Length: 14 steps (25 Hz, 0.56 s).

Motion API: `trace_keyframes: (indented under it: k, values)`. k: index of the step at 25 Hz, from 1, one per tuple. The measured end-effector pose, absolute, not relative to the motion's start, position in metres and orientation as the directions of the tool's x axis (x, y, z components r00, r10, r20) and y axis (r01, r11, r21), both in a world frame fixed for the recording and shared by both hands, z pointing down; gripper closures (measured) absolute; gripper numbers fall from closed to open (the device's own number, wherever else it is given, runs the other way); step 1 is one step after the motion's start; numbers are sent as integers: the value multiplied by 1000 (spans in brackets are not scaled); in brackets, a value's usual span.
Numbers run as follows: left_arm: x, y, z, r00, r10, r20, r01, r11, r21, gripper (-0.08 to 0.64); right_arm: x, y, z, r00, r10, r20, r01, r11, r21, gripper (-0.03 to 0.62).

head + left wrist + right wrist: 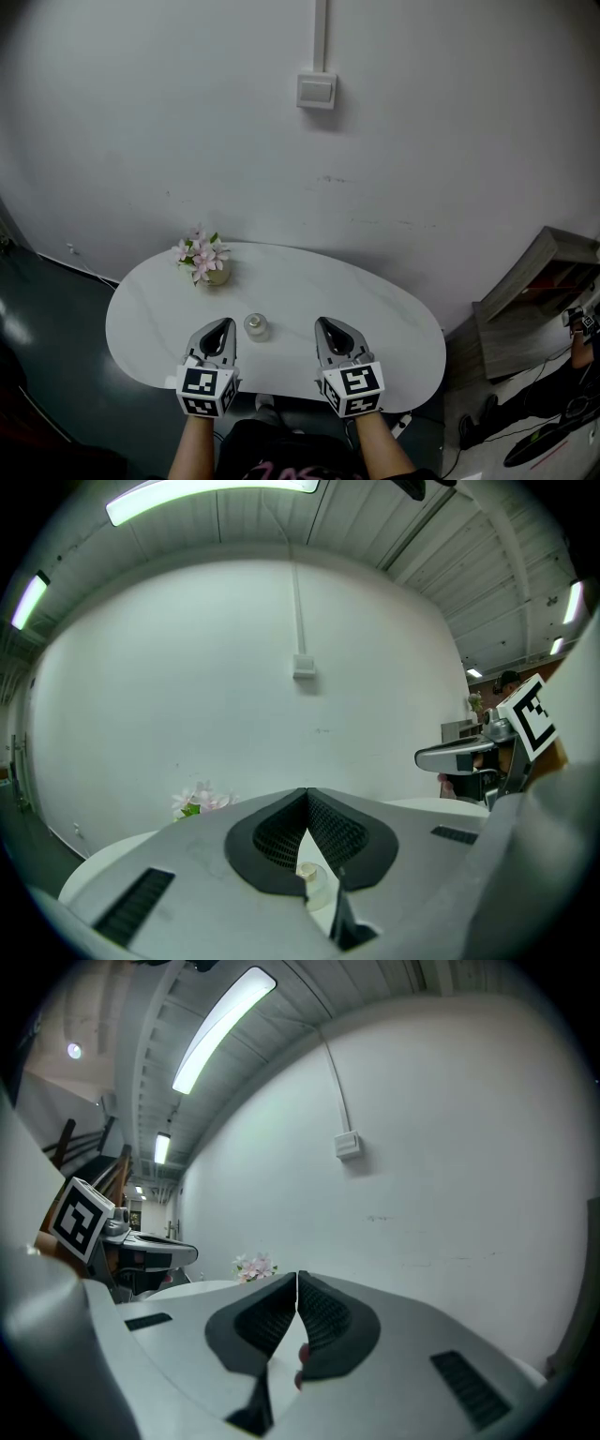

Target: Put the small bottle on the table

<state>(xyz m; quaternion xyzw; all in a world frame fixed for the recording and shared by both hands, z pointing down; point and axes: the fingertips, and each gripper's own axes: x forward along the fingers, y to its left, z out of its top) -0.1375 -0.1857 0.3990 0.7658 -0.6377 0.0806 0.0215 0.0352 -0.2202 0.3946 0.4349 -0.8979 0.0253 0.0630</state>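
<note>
1. Table [375,319]: white, oval top, set against a pale wall. Its near edge is partly covered by the two grippers.

2. Small bottle [255,326]: clear, with a pale cap. It stands upright on the table between the two grippers, nearer the left one and touching neither. In the left gripper view only the cap and shoulder show, through the gap beneath the closed tips. Its contents cannot be made out.

3. Left gripper [228,322]: the jaws are pressed together at the tips and grip nothing. The marker cube hides the hand, and only a forearm [192,448] shows behind it.

4. Right gripper [322,322]: the jaws meet at the tips and are empty. Its own view shows two small reddish spots [302,1354] in the gap below the pads. They are too blurred to identify.

5. Flower pot [204,260]: pink blossoms with green leaves, at the table's far left, well apart from the bottle. The pot itself is mostly hidden by the blooms.

6. Wall switch [316,91]: a white plate above the table, with a conduit [320,36] running up out of frame.

7. Shelf unit [534,281]: wooden, at the right, cut off by the frame edge. Its contents are dim and unclear.

8. Cables [553,441]: dark, on the floor at lower right, partly out of view.
</note>
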Motion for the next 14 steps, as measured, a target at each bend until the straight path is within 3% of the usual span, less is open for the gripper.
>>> trace_keyframes:
  k: [14]
  values:
    - [-134,-188,400,183,-972,146,-979,-194,-63,548,36,-224,395,-618,-775,133,-781,625,11,525]
